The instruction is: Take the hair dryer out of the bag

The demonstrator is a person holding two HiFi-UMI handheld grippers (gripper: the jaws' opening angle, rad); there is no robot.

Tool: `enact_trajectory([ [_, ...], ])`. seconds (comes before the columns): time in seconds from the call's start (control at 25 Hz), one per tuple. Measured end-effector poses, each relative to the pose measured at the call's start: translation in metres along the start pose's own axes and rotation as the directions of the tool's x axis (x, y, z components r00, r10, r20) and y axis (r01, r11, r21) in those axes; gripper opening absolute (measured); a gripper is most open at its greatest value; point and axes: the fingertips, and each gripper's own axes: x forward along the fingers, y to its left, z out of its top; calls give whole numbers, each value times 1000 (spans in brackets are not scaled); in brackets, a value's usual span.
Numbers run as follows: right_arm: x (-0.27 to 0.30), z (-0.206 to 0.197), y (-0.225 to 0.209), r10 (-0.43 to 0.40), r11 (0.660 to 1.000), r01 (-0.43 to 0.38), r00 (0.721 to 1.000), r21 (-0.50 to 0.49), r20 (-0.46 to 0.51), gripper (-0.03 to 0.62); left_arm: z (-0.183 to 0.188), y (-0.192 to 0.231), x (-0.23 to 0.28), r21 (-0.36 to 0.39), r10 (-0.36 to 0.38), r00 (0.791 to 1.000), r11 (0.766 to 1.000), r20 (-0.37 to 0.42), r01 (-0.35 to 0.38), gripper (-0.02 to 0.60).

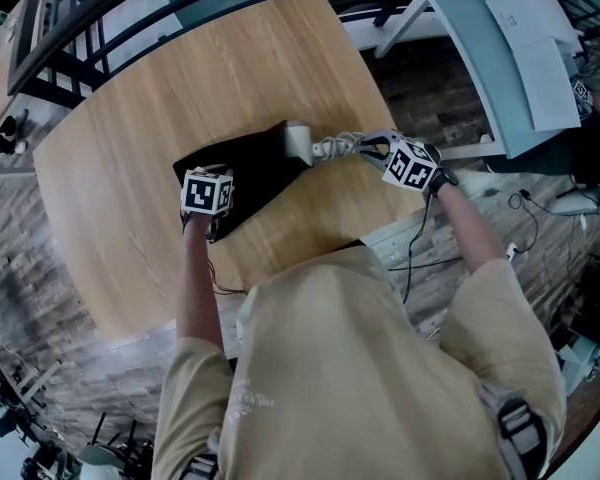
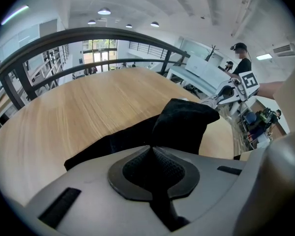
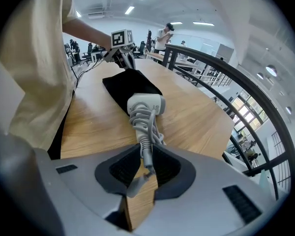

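A black bag (image 1: pixel 252 173) lies flat on the round wooden table (image 1: pixel 160 118). My left gripper (image 1: pixel 216 212) is shut on the bag's near edge; in the left gripper view the black cloth (image 2: pixel 179 124) is pinched between its jaws. A white hair dryer (image 1: pixel 302 140), cord wound round its handle, lies just outside the bag's mouth. My right gripper (image 1: pixel 368 149) is shut on the end of that handle (image 3: pixel 144 140). The dryer's head (image 3: pixel 147 103) rests against the bag (image 3: pixel 130 85). My left gripper (image 3: pixel 122 58) shows at the bag's far end.
The table's edge runs close to my right gripper, with a plank floor and cables (image 1: pixel 420 230) below. A pale desk with paper sheets (image 1: pixel 525 53) stands at the top right. A dark curved railing (image 2: pixel 88 36) rings the table's far side.
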Motion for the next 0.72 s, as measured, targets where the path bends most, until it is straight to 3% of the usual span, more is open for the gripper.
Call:
enact_trajectory([
  [0.2,-9,-17,3,-53,994,54,999,92,-8,73,-2,-1,0,23,-1,1000,1000,-12,1,21],
  [0.36,-15,-38,10,-120,963,123,992,241,-27,71,-7,-3,3,21,-24,1000,999,-8,24,21],
  [0.56,-11,-53,25,-208,873,218,976,437,-70,67,-5,-6,-2,35,-5,1000,999,-8,6,21],
  [0.72,4,-51,42,-276,771,282,956,570,-99,67,-6,-13,1,41,-12,1000,999,-2,12,21],
])
